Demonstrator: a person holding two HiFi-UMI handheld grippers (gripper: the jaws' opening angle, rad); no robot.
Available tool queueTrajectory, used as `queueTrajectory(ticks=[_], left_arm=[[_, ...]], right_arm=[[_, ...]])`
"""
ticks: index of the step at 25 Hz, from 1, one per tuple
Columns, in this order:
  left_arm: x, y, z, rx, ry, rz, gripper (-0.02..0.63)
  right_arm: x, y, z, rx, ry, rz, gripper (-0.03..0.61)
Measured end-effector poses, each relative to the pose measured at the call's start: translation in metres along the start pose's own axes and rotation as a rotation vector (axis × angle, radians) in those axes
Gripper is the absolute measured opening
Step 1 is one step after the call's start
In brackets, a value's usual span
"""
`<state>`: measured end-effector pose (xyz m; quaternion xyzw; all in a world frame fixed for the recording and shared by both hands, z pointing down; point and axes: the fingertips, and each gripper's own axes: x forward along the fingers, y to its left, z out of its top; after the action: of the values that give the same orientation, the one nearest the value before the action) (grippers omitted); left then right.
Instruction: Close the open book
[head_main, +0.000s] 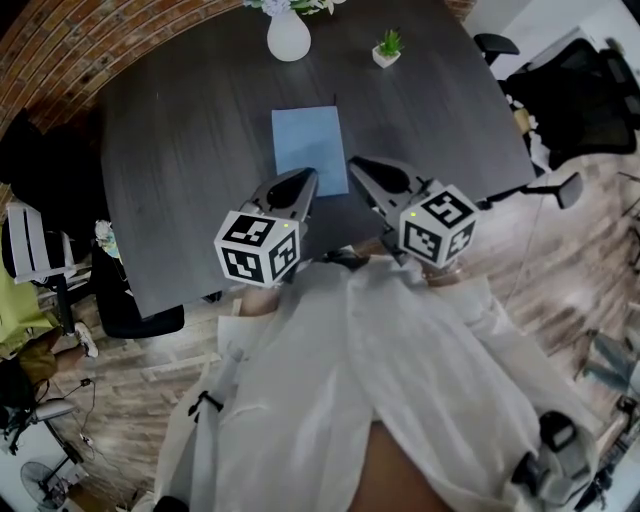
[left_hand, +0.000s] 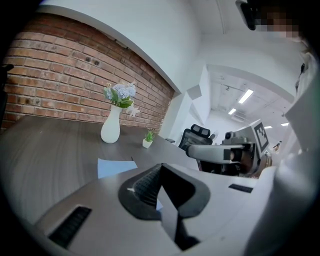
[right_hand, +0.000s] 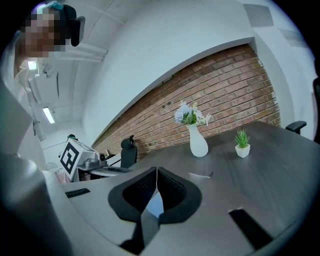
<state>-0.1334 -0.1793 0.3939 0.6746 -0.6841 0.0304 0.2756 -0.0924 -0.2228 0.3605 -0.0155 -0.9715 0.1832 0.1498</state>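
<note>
A light-blue book (head_main: 308, 148) lies flat on the dark grey table (head_main: 180, 150), showing one plain cover and no open pages. My left gripper (head_main: 309, 181) hovers just short of the book's near edge, its jaws shut with nothing between them. My right gripper (head_main: 354, 164) sits beside the book's near right corner, its jaws also shut and empty. In the left gripper view the book (left_hand: 114, 166) lies ahead of the shut left gripper (left_hand: 160, 167). In the right gripper view a blue strip of the book (right_hand: 154, 204) shows below the shut right gripper (right_hand: 156, 172).
A white vase (head_main: 288, 36) with flowers and a small potted plant (head_main: 388, 48) stand at the table's far edge. A brick wall (left_hand: 60, 80) runs behind the table. Black office chairs (head_main: 560, 90) stand at the right and another chair (head_main: 130, 310) at the near left.
</note>
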Motion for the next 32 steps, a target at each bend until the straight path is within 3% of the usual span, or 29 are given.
queueTrajectory(ticks=[32], left_arm=[[0.0017, -0.0049, -0.0101, -0.037, 0.006, -0.037, 0.005]], right_arm=[[0.002, 0.0036, -0.0075, 0.009, 0.015, 0.027, 0.006]])
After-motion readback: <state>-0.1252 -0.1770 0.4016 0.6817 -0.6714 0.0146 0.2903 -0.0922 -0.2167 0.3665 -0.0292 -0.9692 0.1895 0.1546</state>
